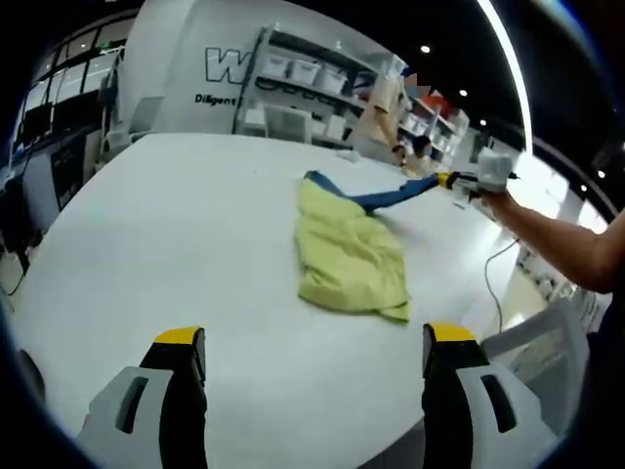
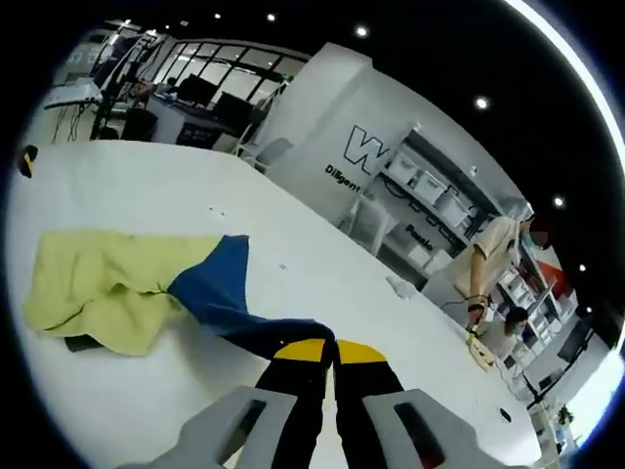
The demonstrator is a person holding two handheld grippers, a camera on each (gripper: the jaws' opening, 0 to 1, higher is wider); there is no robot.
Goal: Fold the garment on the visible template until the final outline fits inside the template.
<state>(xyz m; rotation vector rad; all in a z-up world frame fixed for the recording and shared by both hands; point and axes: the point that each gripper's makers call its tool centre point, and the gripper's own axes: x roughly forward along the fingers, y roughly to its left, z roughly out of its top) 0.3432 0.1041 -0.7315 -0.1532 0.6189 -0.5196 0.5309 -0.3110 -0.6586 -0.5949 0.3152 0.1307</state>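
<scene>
A yellow-green garment [image 1: 347, 254] with a blue part [image 1: 376, 198] lies crumpled on the white table [image 1: 176, 225]. My left gripper [image 1: 312, 357] is open near the table's front edge, well short of the cloth, with nothing between its fingers. My right gripper [image 1: 459, 182] comes in from the right in the left gripper view, pulling the blue part out into a strip. In the right gripper view my right gripper [image 2: 334, 352] is shut on the blue part [image 2: 225, 288], and the yellow-green body [image 2: 107, 283] lies to the left. No template outline can be made out.
A person [image 2: 488, 283] stands beyond the table's far edge by white shelving [image 1: 312, 83] with bins. A cable [image 1: 493, 278] hangs off the table's right side. Desks and monitors [image 2: 205, 98] stand further back. A small dark object [image 2: 83, 343] peeks from under the garment.
</scene>
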